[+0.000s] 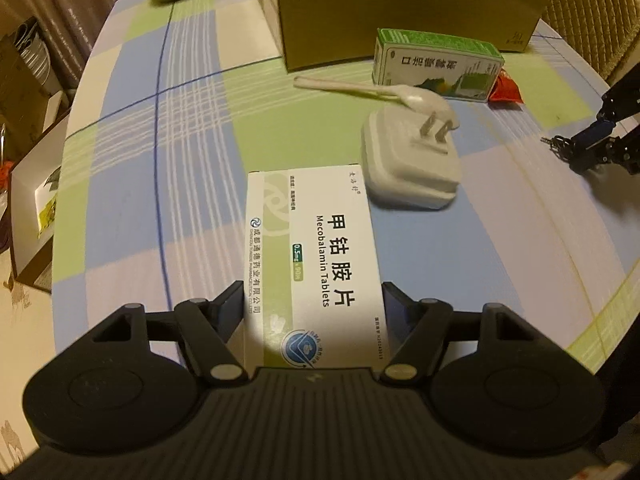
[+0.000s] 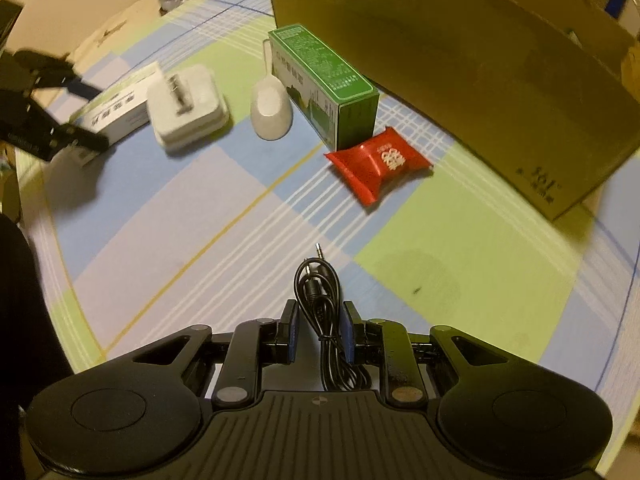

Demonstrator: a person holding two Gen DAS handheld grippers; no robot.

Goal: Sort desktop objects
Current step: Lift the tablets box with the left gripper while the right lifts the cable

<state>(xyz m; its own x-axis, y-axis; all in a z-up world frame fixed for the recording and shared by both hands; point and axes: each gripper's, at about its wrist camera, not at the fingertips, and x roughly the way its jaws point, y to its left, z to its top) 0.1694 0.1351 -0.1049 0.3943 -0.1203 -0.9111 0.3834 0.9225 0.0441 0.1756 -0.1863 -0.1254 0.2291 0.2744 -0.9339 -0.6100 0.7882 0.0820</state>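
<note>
Coiled cable (image 2: 322, 320) between pads, open tablecloth (image 2: 460, 280) beyond.

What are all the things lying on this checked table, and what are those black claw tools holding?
tablet box: 1, white and green, between the left gripper's fingers
wall plug: 1, white, prongs up, just beyond the tablet box
spoon: 1, white, between the wall plug and the green carton
green carton: 1, green and white, in front of the cardboard box
red packet: 1, red, beside the green carton's end
cardboard box: 1, brown, at the table's far side
tablecloth: 1, blue, green and white checks
audio cable: 1, black, coiled, clamped in the right gripper
left gripper: black, astride the tablet box
right gripper: black with blue pads
</note>
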